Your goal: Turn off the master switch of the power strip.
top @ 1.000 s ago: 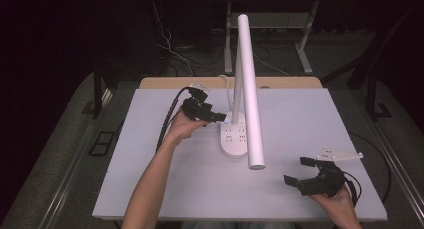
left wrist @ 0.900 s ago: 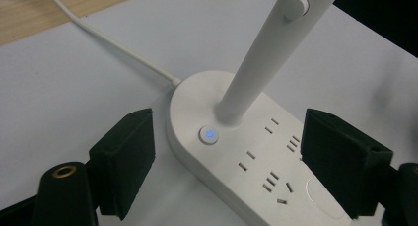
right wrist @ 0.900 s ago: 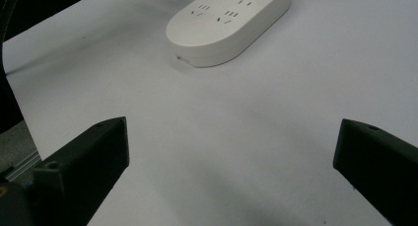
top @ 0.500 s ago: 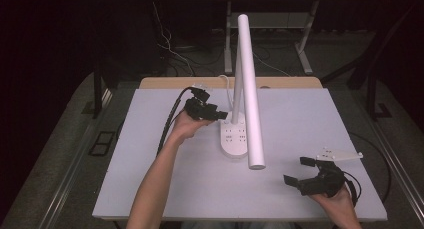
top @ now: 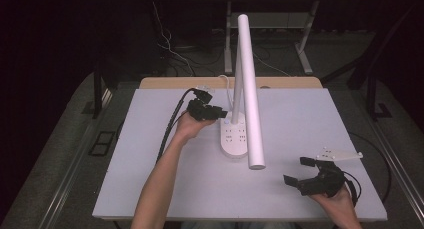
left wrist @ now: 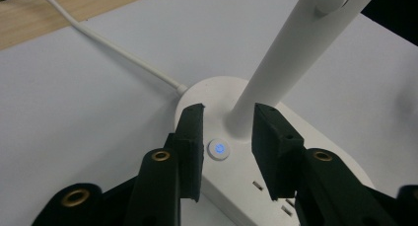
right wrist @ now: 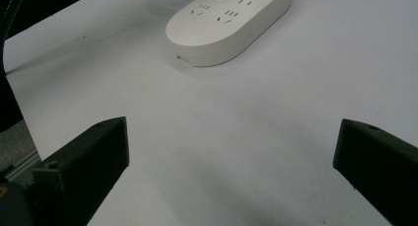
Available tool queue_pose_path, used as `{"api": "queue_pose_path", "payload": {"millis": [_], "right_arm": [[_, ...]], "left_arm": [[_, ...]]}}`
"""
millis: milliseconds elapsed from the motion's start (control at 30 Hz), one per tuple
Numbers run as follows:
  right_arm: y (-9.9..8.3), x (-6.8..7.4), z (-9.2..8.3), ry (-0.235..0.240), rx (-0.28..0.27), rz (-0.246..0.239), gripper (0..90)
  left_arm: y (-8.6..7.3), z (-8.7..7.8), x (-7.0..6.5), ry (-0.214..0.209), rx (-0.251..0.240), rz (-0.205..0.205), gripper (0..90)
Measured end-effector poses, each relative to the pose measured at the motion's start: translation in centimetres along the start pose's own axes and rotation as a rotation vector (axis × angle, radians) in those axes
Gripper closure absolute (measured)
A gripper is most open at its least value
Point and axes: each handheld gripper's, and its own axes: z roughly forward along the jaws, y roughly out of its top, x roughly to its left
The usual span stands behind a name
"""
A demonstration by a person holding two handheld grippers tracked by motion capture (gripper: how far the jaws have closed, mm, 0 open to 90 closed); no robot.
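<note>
The worktop [top: 165, 189] was a flat, matte pale-grey board with a strip of light wood along its far edge. On it, near the middle and closer to the far edge, stood the desk lamp [top: 248, 89]: smooth white plastic, with a long round tube head slanting out over the board towards the near edge, a slimmer round stem, and an oval base [top: 234, 139] whose top carried rows of socket slots. Close to the foot of the stem sat a small round button [left wrist: 218, 149] with a blue light at its centre, and a white cable [left wrist: 123, 58] ran off the base towards the wooden strip. The left gripper [left wrist: 224, 132], of matte black plastic with brass-coloured pivots, hovered over the base with its jaws either side of the button and gripping nothing; the jaws had just been closing, and stood narrower than a second before. The right gripper [top: 301, 171] rested near the near right corner, its jaws spread wide over bare board and empty, where it had been a second earlier.
</note>
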Motion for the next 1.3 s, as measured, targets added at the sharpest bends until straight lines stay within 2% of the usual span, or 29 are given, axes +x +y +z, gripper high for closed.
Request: {"api": "queue_pose_path", "payload": {"millis": [300, 567, 600, 633, 700, 800, 833, 933, 1067, 1133, 1233, 1267, 1300], "right_arm": [[0.1, -0.1, 0.2, -0.002, 0.001, -0.017, 0.0], [0.1, 0.0, 0.2, 0.000, 0.004, -0.010, 0.0], [0.1, -0.1, 0.2, 0.000, 0.004, -0.011, 0.0], [0.1, 0.0, 0.2, 0.000, 0.005, -0.010, 0.0], [0.1, 0.0, 0.2, 0.001, 0.005, -0.011, 0.0], [0.1, 0.0, 0.2, 0.001, 0.005, -0.010, 0.0], [0.1, 0.0, 0.2, 0.001, 0.005, -0.010, 0.0], [0.1, -0.1, 0.2, 0.000, 0.002, -0.014, 0.0], [0.1, -0.1, 0.2, 0.002, 0.005, -0.010, 0.0], [0.1, -0.1, 0.2, 0.003, 0.003, -0.009, 0.0], [0.1, -0.1, 0.2, 0.002, 0.001, -0.010, 0.0], [0.1, -0.1, 0.2, 0.002, 0.000, -0.010, 0.0], [0.1, -0.1, 0.2, 0.002, 0.000, -0.010, 0.0]], "left_arm": [[-0.4, 1.3, 0.0, -0.012, 0.026, 0.013, 72.7], [-0.7, 2.2, 0.0, -0.017, 0.043, -0.001, 81.3], [-0.7, 2.2, 0.1, -0.015, 0.050, 0.007, 83.3], [-0.7, 2.3, 0.0, -0.011, 0.051, -0.005, 85.0], [-0.8, 2.4, 0.3, -0.009, 0.067, 0.013, 88.2], [-0.9, 2.5, 0.3, -0.008, 0.079, 0.020, 89.5], [-0.9, 2.8, 0.2, -0.006, 0.062, -0.002, 89.5], [-1.0, 2.9, 0.3, -0.003, 0.077, 0.004, 89.6], [-1.2, 3.3, 0.3, 0.000, 0.075, 0.004, 89.6], [-1.2, 3.6, 0.2, 0.005, 0.036, -0.051, 89.6], [-1.1, 3.6, 0.2, 0.010, 0.041, -0.064, 89.8], [-1.1, 3.5, 0.4, 0.010, 0.067, -0.043, 89.8], [-1.0, 3.5, 0.3, 0.015, 0.072, -0.053, 89.9]]}}
